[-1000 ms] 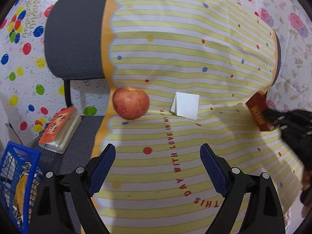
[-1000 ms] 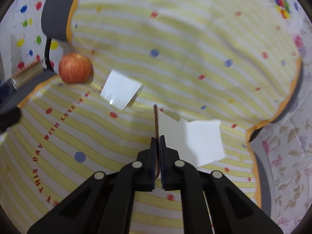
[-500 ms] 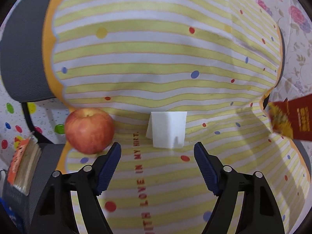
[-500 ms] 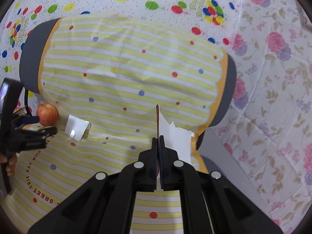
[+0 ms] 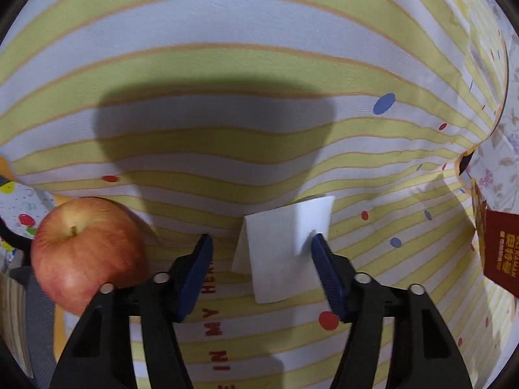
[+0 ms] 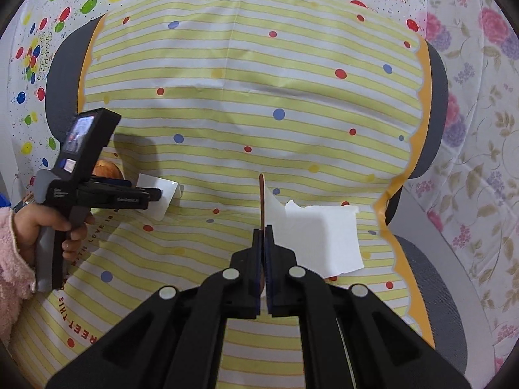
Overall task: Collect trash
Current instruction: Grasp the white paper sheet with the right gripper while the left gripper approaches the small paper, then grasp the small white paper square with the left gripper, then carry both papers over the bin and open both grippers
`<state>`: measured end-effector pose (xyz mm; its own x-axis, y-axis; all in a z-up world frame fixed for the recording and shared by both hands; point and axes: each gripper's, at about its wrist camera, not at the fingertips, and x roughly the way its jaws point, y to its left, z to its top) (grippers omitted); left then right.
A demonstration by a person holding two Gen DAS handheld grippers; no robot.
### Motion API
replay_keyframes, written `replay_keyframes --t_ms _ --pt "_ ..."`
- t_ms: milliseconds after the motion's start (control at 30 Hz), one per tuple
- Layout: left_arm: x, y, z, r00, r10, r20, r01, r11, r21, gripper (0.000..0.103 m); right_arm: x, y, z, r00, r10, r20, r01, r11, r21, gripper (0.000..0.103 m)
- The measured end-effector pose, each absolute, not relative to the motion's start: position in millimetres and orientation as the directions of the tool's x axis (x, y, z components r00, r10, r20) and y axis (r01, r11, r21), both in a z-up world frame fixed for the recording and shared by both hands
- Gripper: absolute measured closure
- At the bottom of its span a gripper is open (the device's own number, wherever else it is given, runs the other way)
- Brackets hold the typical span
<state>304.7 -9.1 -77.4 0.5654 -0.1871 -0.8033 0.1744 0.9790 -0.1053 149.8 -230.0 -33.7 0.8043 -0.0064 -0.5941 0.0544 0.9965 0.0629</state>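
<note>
Closer now than a second ago, the left gripper point(image 5: 261, 253) has come down over the yellow-striped cloth point(image 5: 227, 64) until its blue pads point(image 5: 198, 272) straddle the folded white paper scrap point(image 5: 285, 253), which looked small and far before. Furthest left sits a round red apple point(image 5: 86, 253), just beside the left pad and apart from the paper. The scrap stands tented on the cloth, creased, its right edge touching the right pad; the jaws are closing around it, not yet pinching. Further right, a flat dark-red printed wrapper point(image 5: 499, 253) hangs at the frame's edge. In the other view the right gripper point(image 6: 263, 236), jaws pressed together, pinches that wrapper point(image 6: 261, 201) edge-on above a second white paper sheet point(image 6: 324, 236).
</note>
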Motion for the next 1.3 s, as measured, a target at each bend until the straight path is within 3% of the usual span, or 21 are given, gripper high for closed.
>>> replay_keyframes --t_ms 133,167,233,400,633,1067,1300 --pt "286.5 -15.2 -65.4 0.583 -0.226 -0.781 0.223 0.968 -0.114 0.087 145.2 -232.0 -35.3 0.801 0.006 -0.599 0.051 0.996 0.079 0.101" --pt "277.6 -17.1 -59.1 0.594 -0.235 -0.769 0.234 0.965 -0.115 0.093 142.9 -232.5 -34.8 0.801 0.012 -0.598 0.051 0.995 0.088 0.101" --pt "252.0 -23.1 -44.0 0.625 -0.254 -0.738 0.261 0.959 -0.109 0.097 137.7 -234.2 -32.9 0.802 0.024 -0.597 0.051 0.993 0.107 0.101" --pt "172.2 -35.5 -7.8 0.700 -0.315 -0.641 0.316 0.941 -0.118 0.099 113.3 -238.6 -23.3 0.812 0.067 -0.579 0.051 0.981 0.186 0.101" --pt "82.0 -41.4 8.2 0.761 -0.283 -0.583 0.305 0.950 -0.063 0.099 54.8 -245.1 2.0 0.850 0.063 -0.524 0.070 0.971 0.230 0.101" --pt "-20.2 -89.0 16.0 0.748 -0.412 -0.521 0.441 0.894 -0.076 0.099 -74.2 -262.9 31.2 0.882 0.023 -0.470 0.124 0.952 0.280 0.101" --pt "-63.7 -119.9 1.6 0.696 -0.493 -0.522 0.537 0.840 -0.077 0.099 -131.0 -262.0 20.0 0.872 -0.013 -0.489 0.171 0.944 0.281 0.101"
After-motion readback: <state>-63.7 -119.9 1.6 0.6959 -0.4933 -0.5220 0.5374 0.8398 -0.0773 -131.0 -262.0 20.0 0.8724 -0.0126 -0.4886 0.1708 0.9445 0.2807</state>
